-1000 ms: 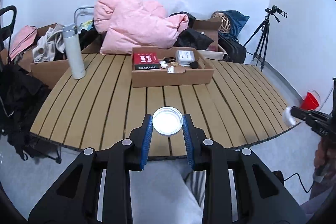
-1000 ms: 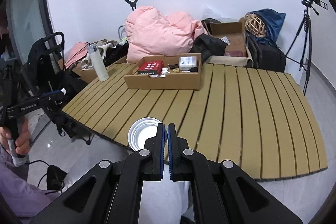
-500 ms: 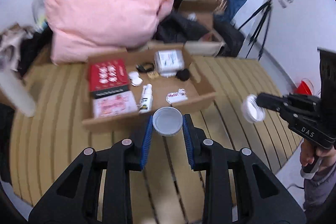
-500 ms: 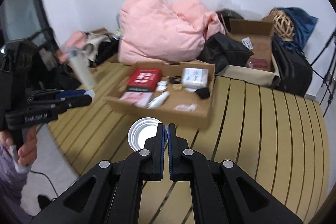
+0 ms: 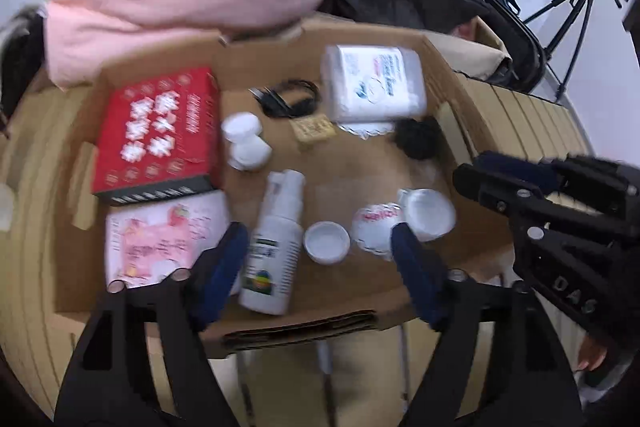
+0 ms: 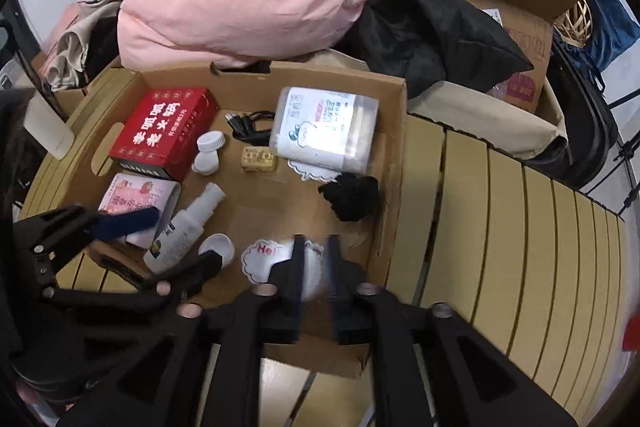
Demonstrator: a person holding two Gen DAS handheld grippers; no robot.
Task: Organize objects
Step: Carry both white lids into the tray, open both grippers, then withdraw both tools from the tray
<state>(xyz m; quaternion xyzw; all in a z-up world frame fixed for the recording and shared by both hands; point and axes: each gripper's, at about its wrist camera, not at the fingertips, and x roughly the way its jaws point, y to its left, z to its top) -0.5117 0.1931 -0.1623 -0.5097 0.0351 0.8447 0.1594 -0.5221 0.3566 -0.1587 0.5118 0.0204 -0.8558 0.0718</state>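
The small white lid (image 5: 327,241) was seen lying open side up in the cardboard box (image 5: 448,67), near its front edge, beside the spray bottle (image 5: 276,243), whose nozzle pointed toward the back edge. The left gripper (image 5: 320,263) was spread wide and empty; the right gripper (image 6: 316,267) was parted narrowly, with nothing clearly held.

Left tongs (image 5: 320,263) gape wide over the cardboard box (image 5: 448,67), a small white lid (image 5: 327,241) lying between them.

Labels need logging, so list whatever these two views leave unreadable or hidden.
- Spray bottle print: motion blur in left wrist view, too small in right wrist view.
- Sticker wording past "He": right gripper covers it in right wrist view.
- Pink packet lower corner: left gripper covers it in left wrist view.
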